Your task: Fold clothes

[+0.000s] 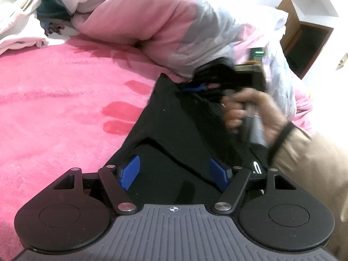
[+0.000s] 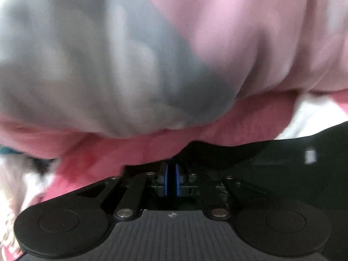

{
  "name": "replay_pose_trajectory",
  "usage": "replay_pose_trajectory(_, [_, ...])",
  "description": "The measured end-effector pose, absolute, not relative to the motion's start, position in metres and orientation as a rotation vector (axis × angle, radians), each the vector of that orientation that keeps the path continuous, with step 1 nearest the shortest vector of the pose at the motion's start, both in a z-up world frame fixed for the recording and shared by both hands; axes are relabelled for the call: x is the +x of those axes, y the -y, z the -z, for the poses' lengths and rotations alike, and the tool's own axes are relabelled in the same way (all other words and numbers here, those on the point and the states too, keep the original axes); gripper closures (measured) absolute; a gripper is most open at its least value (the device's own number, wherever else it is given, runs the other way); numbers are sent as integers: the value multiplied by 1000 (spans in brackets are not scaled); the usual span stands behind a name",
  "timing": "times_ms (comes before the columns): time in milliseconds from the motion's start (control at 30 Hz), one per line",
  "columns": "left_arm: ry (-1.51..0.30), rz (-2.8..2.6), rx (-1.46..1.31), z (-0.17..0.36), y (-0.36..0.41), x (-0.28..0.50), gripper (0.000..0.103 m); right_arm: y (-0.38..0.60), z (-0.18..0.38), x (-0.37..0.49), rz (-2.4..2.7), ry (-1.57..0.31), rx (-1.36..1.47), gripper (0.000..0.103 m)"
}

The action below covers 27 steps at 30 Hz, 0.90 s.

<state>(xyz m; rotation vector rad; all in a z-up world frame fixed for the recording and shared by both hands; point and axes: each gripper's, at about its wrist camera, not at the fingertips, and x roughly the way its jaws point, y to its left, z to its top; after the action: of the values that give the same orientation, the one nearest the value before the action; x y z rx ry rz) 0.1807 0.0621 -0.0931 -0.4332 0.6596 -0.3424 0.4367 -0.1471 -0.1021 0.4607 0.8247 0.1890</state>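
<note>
Right tongs pinch the black garment beside the quilt; left tongs gape.

On the bed the garment lies at the centre, running from six o'clock up toward one o'clock. The left tongs sit at six o'clock, above the garment's near part, one finger on each side of a fold. The rumpled quilt lies behind the garment, from eleven to two o'clock, touching its far end. A pile of folded cloth lies at ten o'clock, left of the quilt. The hand at three o'clock holds the right tongs, nipped on the garment's far edge just before the quilt. A cabinet stands at two o'clock, behind the quilt.
</note>
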Motion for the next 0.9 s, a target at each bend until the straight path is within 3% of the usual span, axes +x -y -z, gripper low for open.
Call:
replay_pose_trajectory(233, [-622, 322, -419, 85, -68, 176, 32, 169, 80, 399, -173, -766, 599, 96])
replay_pose_trajectory(500, [-387, 359, -370, 28, -93, 133, 32, 226, -31, 171, -243, -571, 639, 95])
replay_pose_trajectory(600, [-316, 384, -328, 4, -103, 106, 32, 252, -46, 80, -217, -527, 578, 95])
replay_pose_trajectory(733, [-324, 467, -278, -15, -112, 66, 28, 258, -36, -5, -209, -548, 538, 93])
replay_pose_trajectory(900, [-510, 669, -317, -1, -103, 28, 27, 254, 15, -51, -274, -610, 636, 93])
